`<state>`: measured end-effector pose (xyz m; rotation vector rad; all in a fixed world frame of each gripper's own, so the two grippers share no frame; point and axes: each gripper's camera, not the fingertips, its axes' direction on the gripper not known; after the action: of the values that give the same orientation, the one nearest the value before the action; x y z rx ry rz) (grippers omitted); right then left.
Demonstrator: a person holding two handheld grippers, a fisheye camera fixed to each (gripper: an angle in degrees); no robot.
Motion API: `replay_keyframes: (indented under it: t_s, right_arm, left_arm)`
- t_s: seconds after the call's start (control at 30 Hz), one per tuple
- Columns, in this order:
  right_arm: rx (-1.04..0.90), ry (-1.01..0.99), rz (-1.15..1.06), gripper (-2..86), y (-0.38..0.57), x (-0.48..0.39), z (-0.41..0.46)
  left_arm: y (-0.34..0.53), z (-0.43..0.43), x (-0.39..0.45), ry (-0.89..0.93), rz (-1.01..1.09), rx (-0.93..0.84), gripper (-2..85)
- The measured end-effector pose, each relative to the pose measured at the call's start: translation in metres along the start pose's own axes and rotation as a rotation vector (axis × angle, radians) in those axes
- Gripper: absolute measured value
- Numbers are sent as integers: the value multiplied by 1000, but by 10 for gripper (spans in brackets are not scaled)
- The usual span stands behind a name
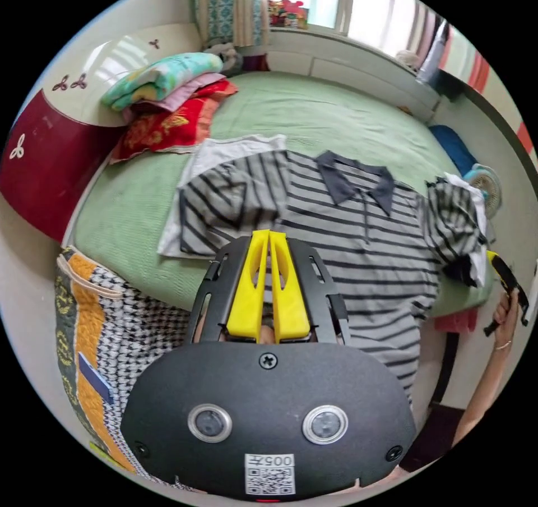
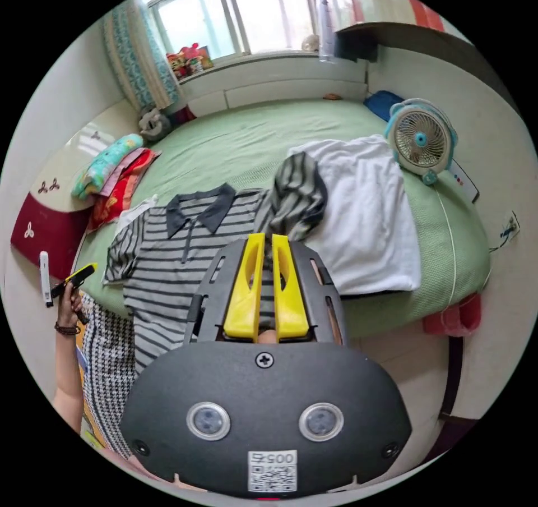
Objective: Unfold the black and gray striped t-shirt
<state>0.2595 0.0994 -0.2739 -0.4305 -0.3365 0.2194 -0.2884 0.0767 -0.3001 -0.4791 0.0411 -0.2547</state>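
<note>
On bed (image 1: 314, 114), one striped t-shirt (image 1: 358, 238)

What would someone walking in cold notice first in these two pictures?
A black and gray striped t-shirt lies spread on the green bed, its hem hanging over the near edge and one sleeve bunched up on a white garment. In front of each camera sit yellow jaws, nearly closed, above the shirt.

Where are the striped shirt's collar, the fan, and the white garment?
collar (image 1: 354, 179), left gripper view, dark collar flap.
fan (image 2: 420, 138), right gripper view, centre of grille.
white garment (image 2: 364, 215), right gripper view, middle of the cloth.
</note>
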Motion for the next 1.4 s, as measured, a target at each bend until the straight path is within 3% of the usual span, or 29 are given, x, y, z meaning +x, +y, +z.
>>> replay_keyframes:
  t_s: [0.2,0.3,0.57,1.03,1.4]
  right_arm:
    - [-153,-129,2,-9,75,-81,57]
    - [-209,-102,15,-10,103,-99,78]
    - [-164,87,-72,-10,137,-132,97]
    - [-138,64,-72,-9,156,-150,107]
    - [-149,53,-83,-9,165,-161,116]
  left_arm:
    - [73,36,69,79,8,-118,-6]
    - [96,51,84,21,16,-143,-6]
    - [117,77,92,-35,17,-153,-4]
    - [137,96,103,3,7,-144,-2]
    - [148,107,130,-80,41,-151,-2]
